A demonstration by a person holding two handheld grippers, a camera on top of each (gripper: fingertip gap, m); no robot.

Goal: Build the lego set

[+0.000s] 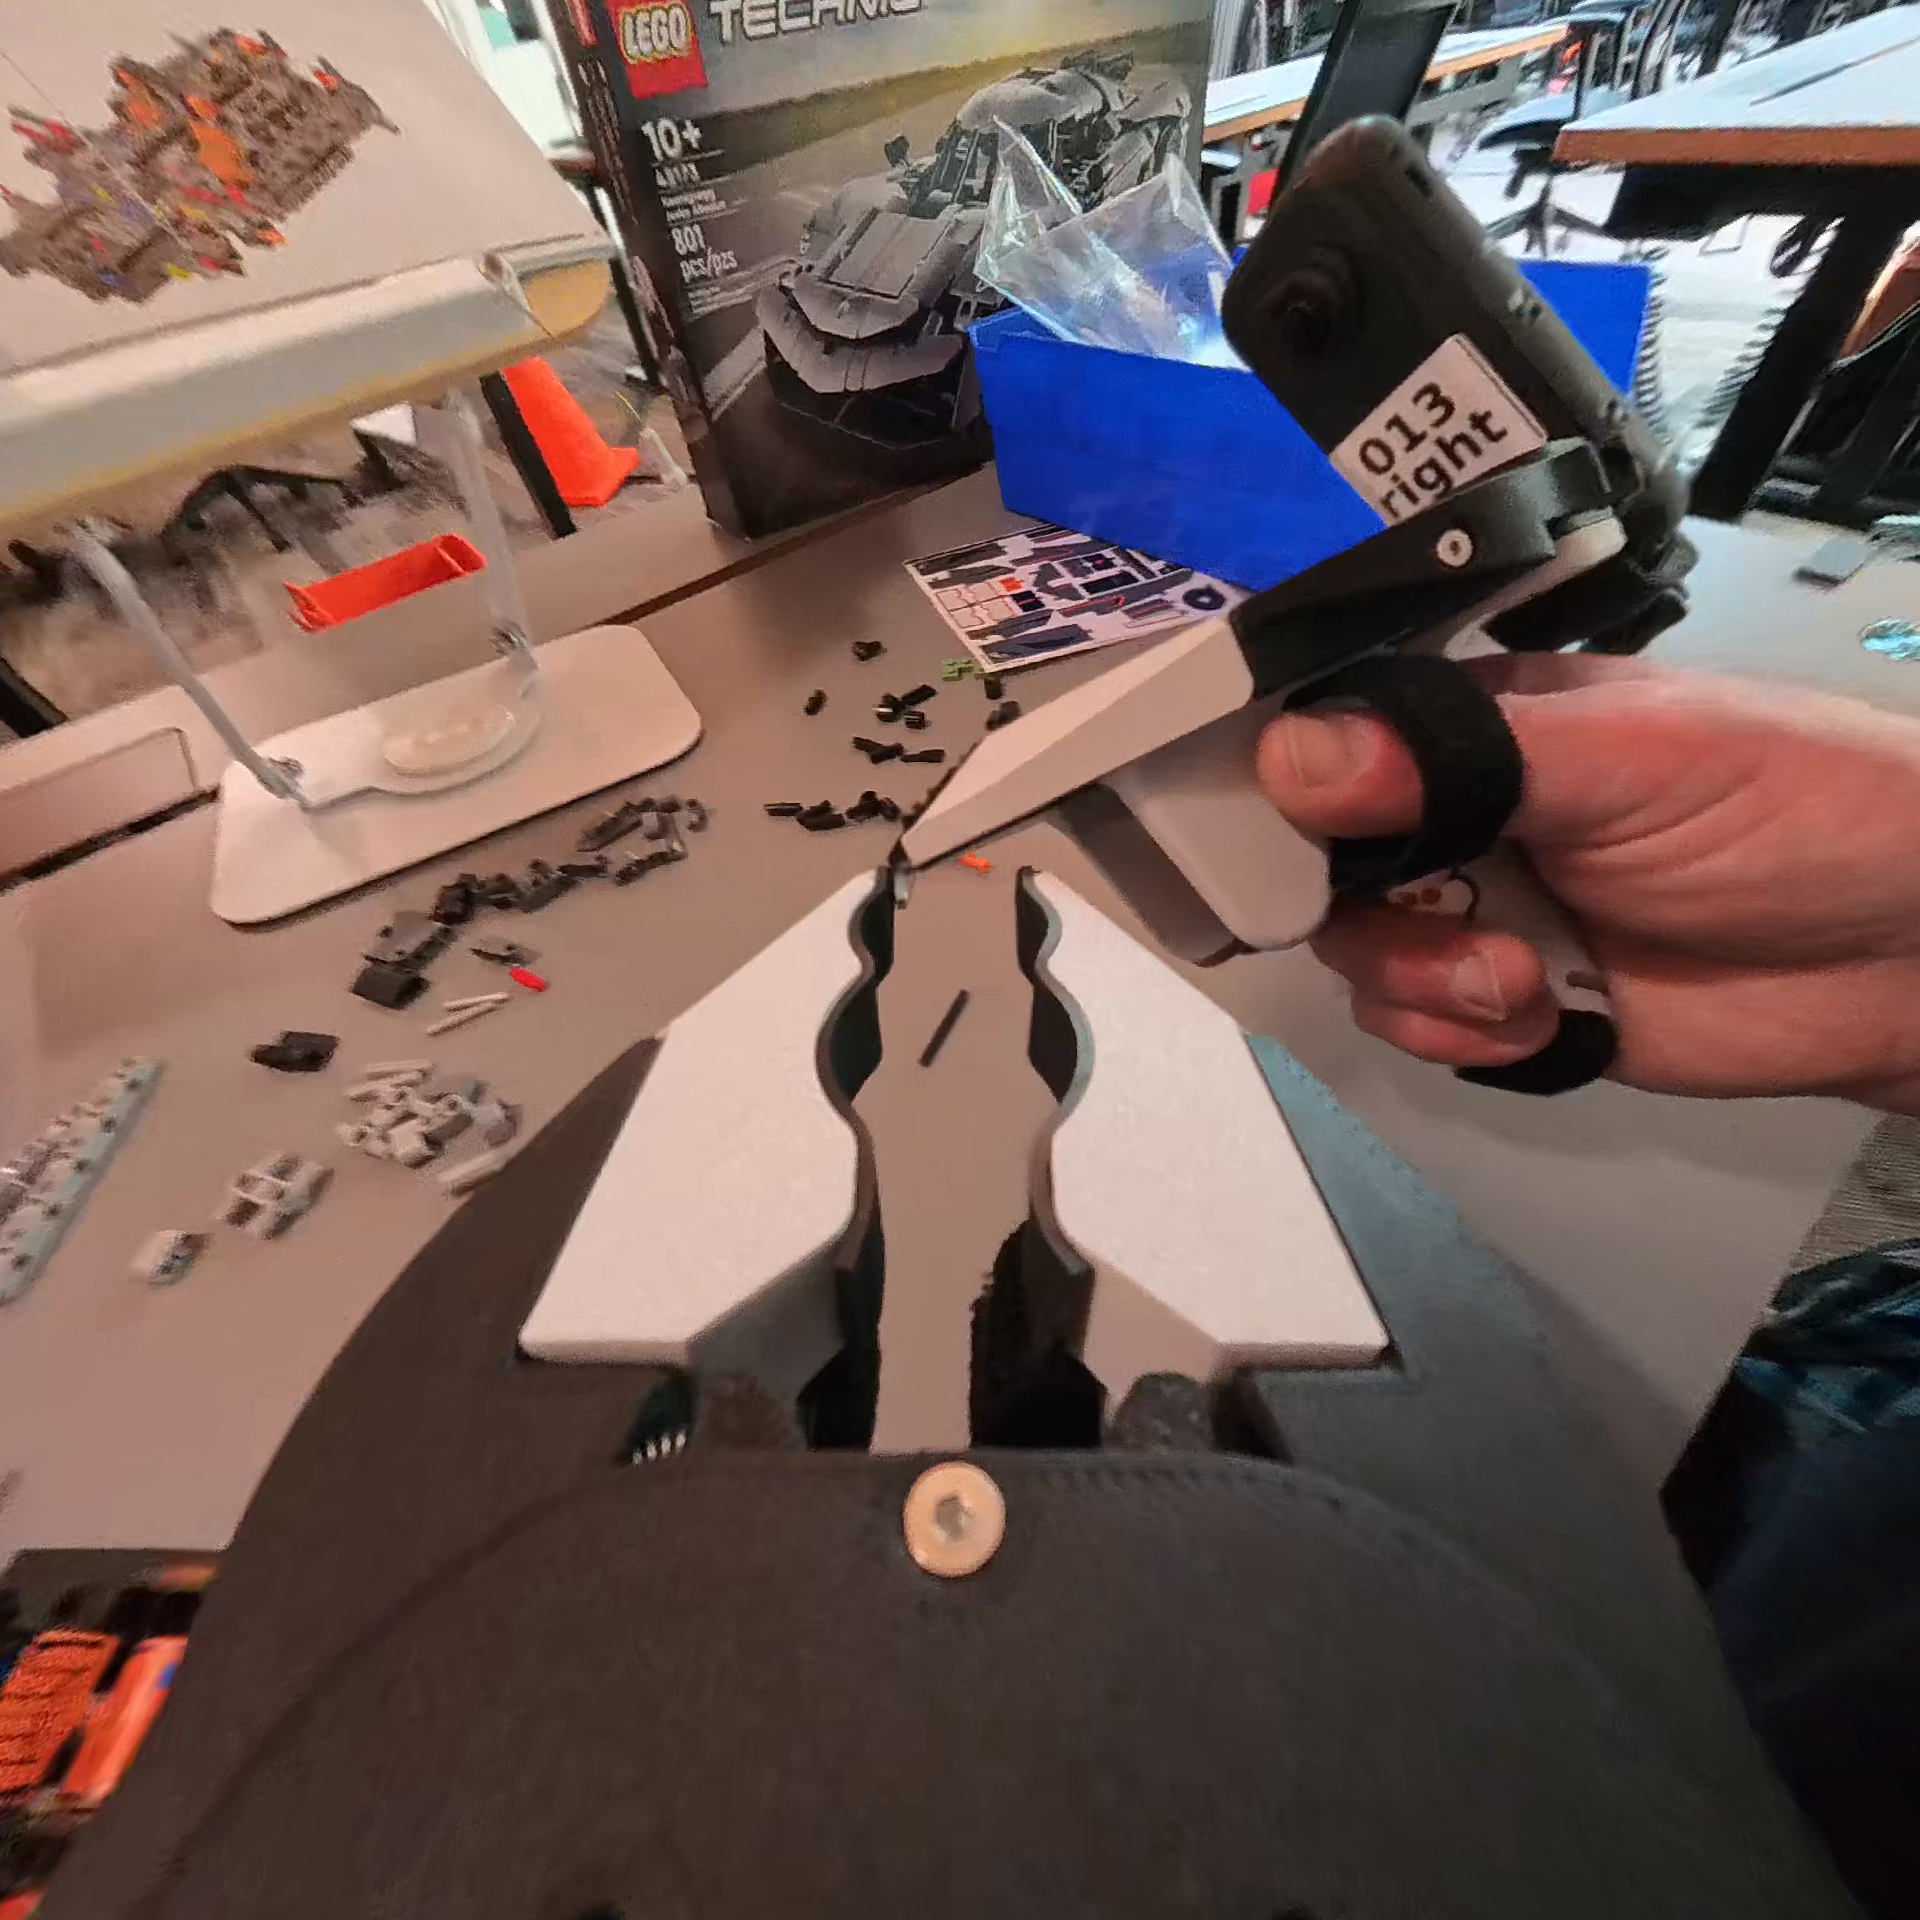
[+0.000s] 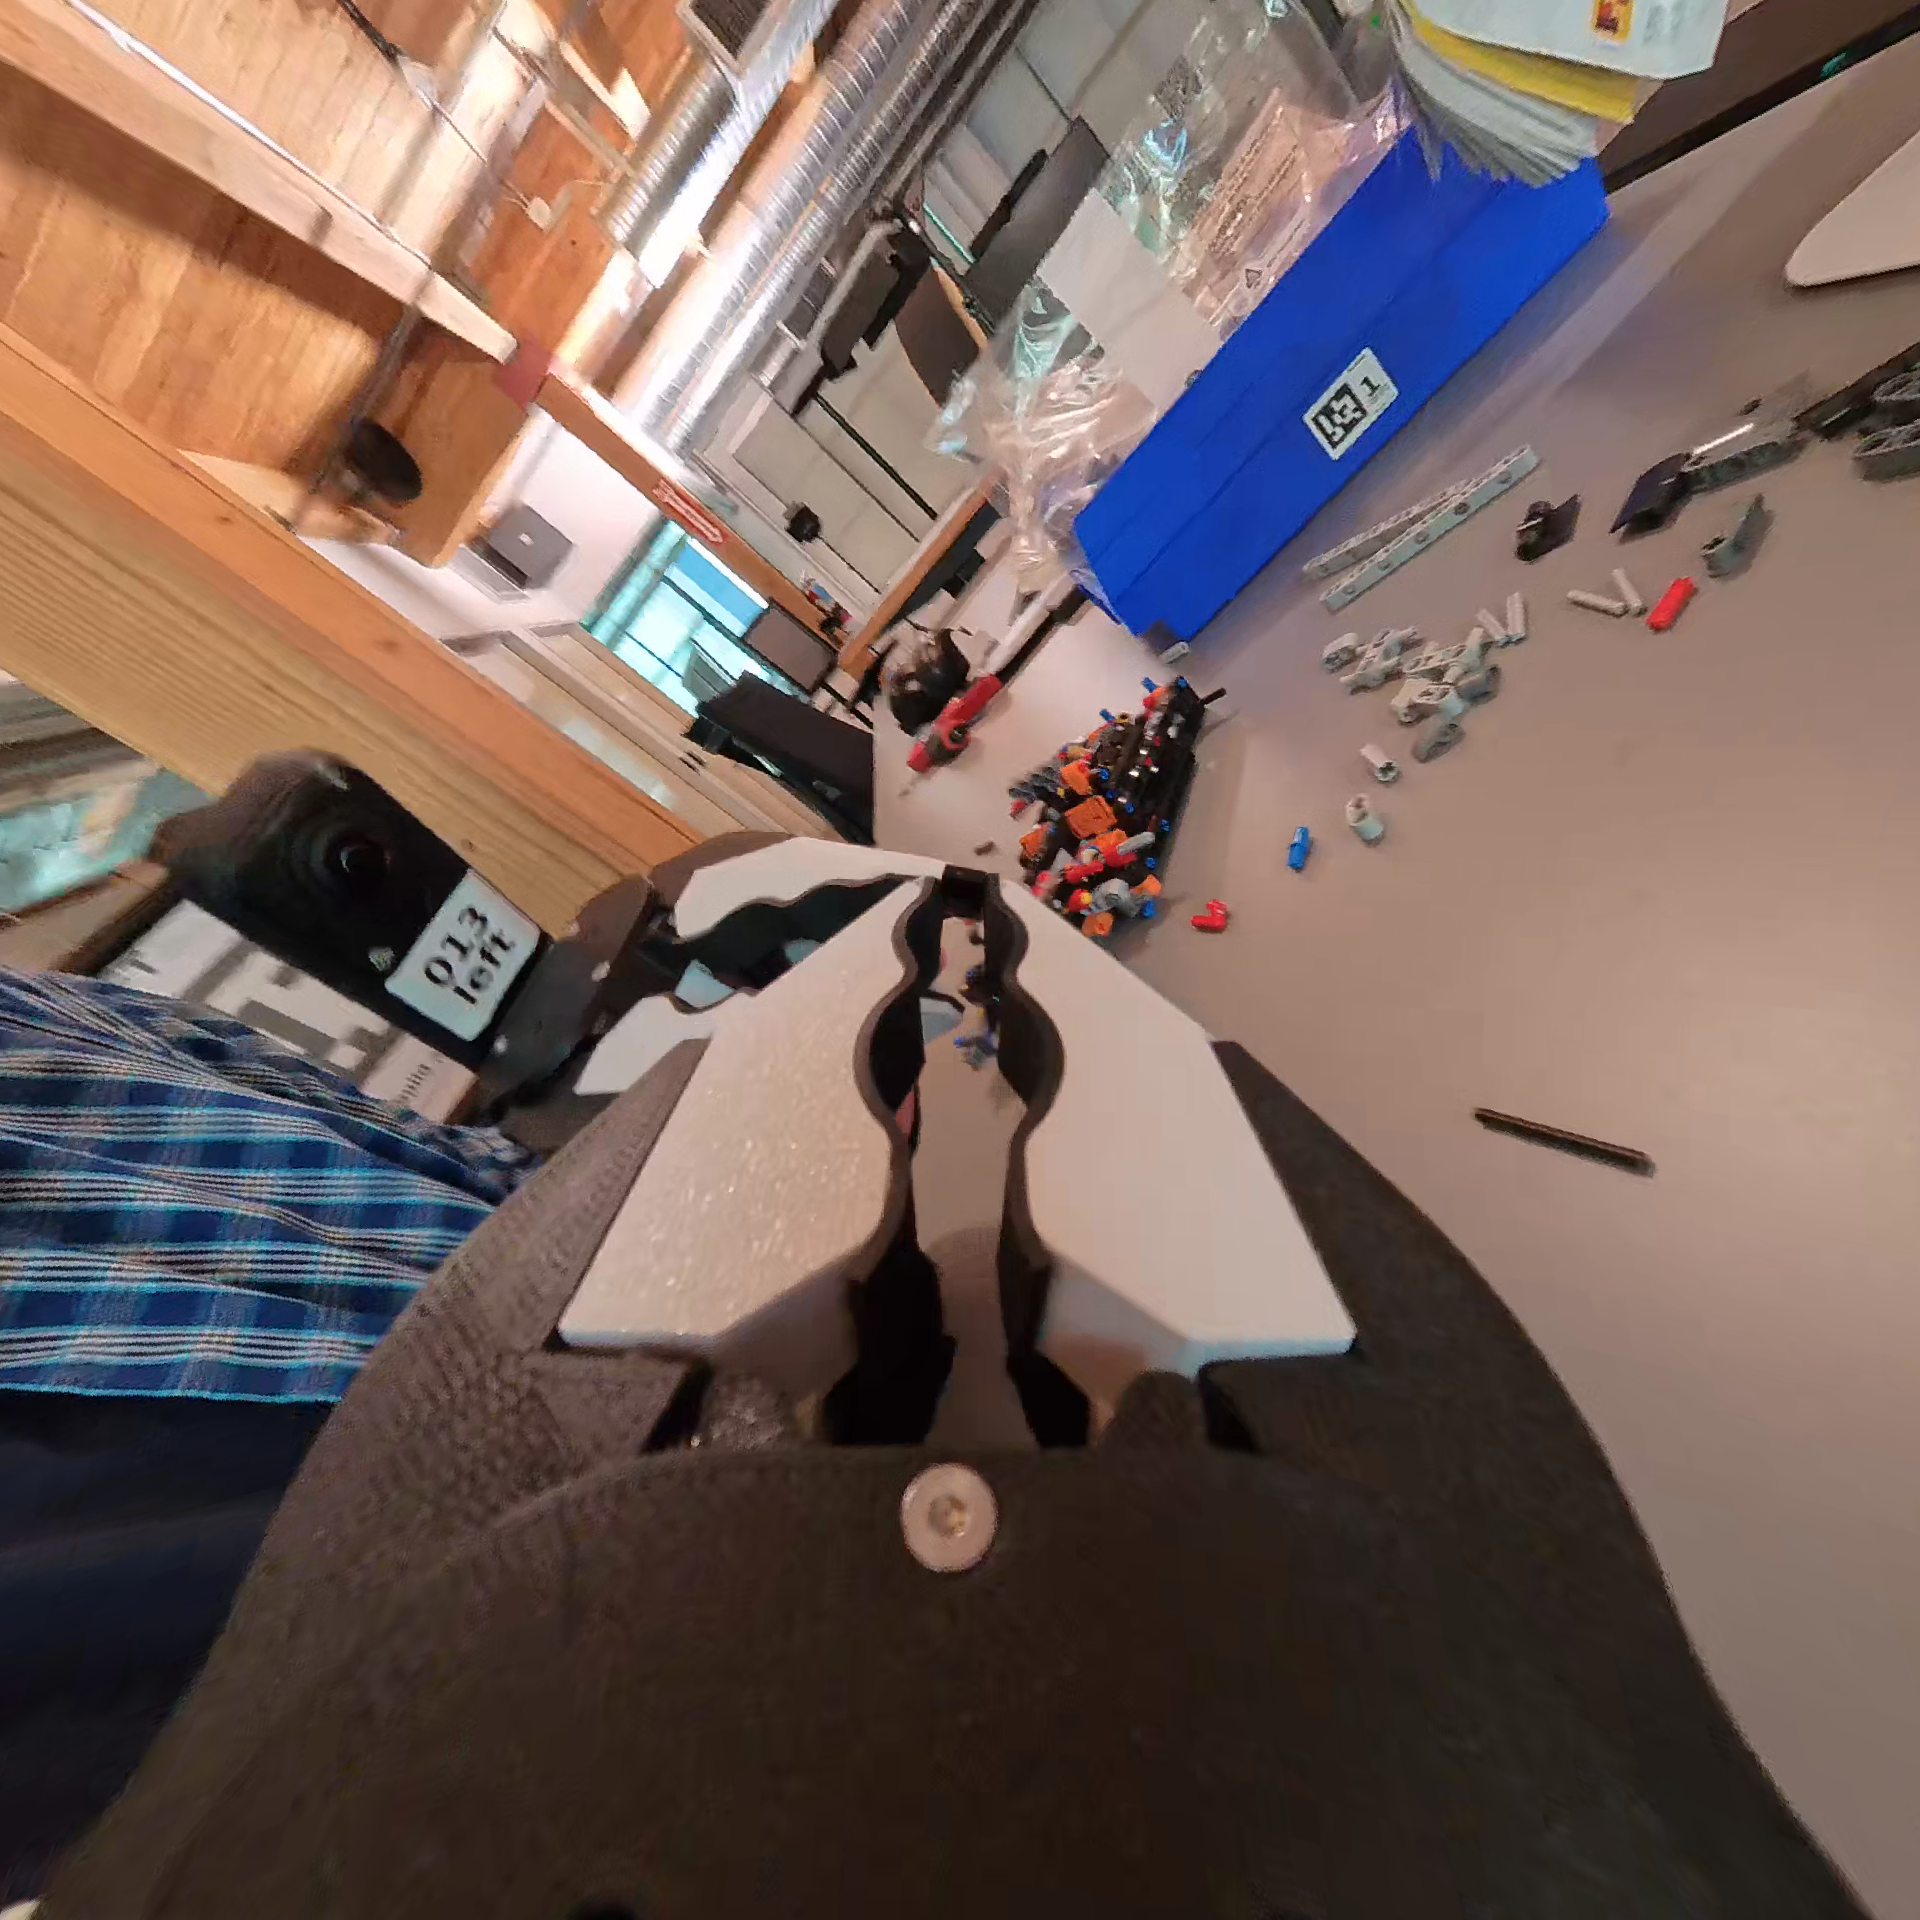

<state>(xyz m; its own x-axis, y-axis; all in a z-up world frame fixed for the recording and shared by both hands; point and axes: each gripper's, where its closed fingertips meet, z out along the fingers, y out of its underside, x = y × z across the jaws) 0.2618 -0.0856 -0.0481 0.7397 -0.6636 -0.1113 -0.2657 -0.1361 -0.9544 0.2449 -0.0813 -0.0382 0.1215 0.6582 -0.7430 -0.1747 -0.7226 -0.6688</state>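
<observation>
Grey laminate covers the bench [image 1: 727,582], over which two sets of white-and-black hand-held tongs are seen. The left tongs [image 1: 951,883] are held narrowly apart with nothing between the fingers; beneath their gap a thin black axle rod [image 1: 943,1029] lies flat on the bench. The right tongs [image 1: 902,857] are gripped by a bare hand [image 1: 1621,883] with black straps round two fingers, and their tips are pinched on a small dark piece [image 1: 900,883] right at the tip of the left tongs' left finger; whether piece and finger touch cannot be told. In the right wrist view the same dark piece [image 2: 961,888] is seen clamped at the tips of the right tongs [image 2: 961,896], with the left tongs [image 2: 790,925] just beside them. Loose black pieces [image 1: 883,727] and grey pieces [image 1: 426,1122] are scattered across the bench. A partly built black-and-orange lego model [image 2: 1112,810] lies farther off, near a blue plastic bin [image 2: 1340,416] holding clear bags [image 1: 1101,249]. A dark printed set box [image 1: 883,260] stands upright behind the pieces, a sticker sheet [image 1: 1060,603] lies flat before the bin, and an open instruction booklet [image 1: 239,177] is propped on a clear stand [image 1: 447,769].
</observation>
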